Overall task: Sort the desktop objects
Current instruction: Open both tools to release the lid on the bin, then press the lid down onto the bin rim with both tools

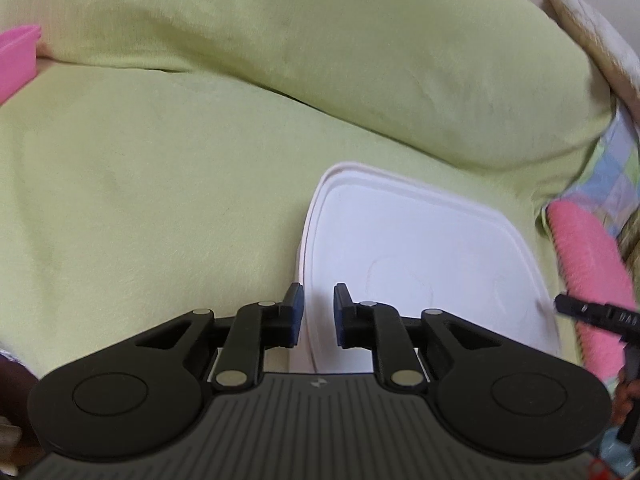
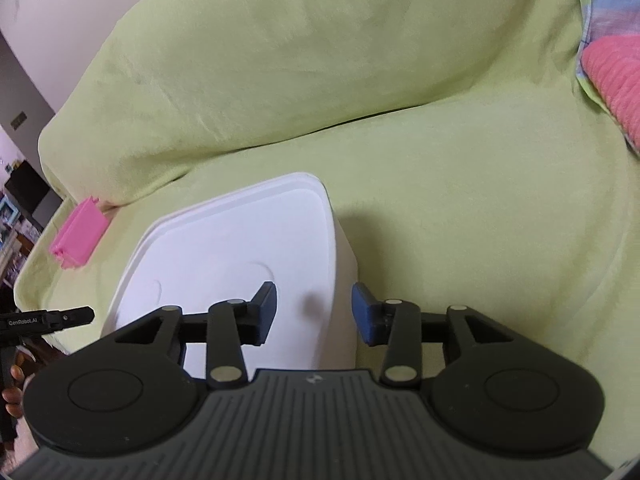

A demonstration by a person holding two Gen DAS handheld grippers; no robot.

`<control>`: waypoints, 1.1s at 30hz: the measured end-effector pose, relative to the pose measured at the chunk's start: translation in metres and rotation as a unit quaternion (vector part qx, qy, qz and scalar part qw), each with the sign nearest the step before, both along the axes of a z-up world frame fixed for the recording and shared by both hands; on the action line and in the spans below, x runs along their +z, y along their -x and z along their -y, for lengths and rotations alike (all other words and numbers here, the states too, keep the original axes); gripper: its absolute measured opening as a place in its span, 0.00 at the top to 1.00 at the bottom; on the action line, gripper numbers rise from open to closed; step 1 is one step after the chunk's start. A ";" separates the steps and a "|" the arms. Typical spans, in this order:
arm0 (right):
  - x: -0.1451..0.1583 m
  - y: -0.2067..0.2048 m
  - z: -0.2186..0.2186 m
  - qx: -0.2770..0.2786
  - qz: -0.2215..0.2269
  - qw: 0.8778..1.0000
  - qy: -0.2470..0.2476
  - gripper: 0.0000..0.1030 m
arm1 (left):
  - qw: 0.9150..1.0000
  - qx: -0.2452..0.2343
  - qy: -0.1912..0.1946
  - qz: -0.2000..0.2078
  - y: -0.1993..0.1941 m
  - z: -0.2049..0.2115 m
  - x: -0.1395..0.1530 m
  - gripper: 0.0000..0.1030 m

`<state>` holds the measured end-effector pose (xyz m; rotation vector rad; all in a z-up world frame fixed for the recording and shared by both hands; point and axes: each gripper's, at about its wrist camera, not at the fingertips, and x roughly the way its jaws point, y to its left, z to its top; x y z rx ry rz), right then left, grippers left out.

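Observation:
A white box with a closed lid (image 1: pixel 420 256) (image 2: pixel 224 256) sits on a green-covered sofa seat (image 1: pixel 140 200) (image 2: pixel 480 220). My left gripper (image 1: pixel 319 312) is open, and its blue-padded fingers straddle the box's left edge near the front corner without pressing on it. My right gripper (image 2: pixel 316 312) is open wider, with one finger over the lid and the other outside the box's right wall. A small pink box (image 2: pixel 80 236) (image 1: pixel 16 60) lies at the far left of the seat.
The sofa's green backrest (image 1: pixel 320 40) (image 2: pixel 320 60) rises just behind the box. A pink ribbed cloth (image 1: pixel 588 280) (image 2: pixel 616 80) and a patterned blanket (image 1: pixel 612 172) lie to the right. A hand (image 2: pixel 16 392) shows at the left edge.

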<state>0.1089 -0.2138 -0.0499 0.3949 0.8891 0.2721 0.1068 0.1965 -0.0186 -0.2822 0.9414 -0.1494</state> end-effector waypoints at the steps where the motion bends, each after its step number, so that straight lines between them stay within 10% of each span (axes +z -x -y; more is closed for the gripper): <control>1: 0.002 0.005 -0.001 0.007 0.000 1.000 0.007 0.63 | 1.000 -0.007 -0.009 -0.004 0.005 0.003 0.002 0.83; 6: 0.010 0.029 -0.006 0.041 -0.001 0.998 0.039 0.62 | 0.997 -0.038 -0.055 -0.027 0.031 0.023 0.011 0.64; 22: 0.016 0.075 -0.049 0.150 -0.017 0.982 0.111 0.51 | 0.987 -0.082 -0.125 -0.059 0.064 0.069 0.016 0.57; 28: 0.015 0.082 -0.058 0.158 0.000 0.977 0.143 0.76 | 0.985 -0.097 -0.128 -0.061 0.073 0.077 0.003 0.60; 33: 0.013 0.082 -0.061 0.163 -0.002 0.975 0.153 0.78 | 0.985 -0.108 -0.121 -0.064 0.074 0.079 -0.003 0.63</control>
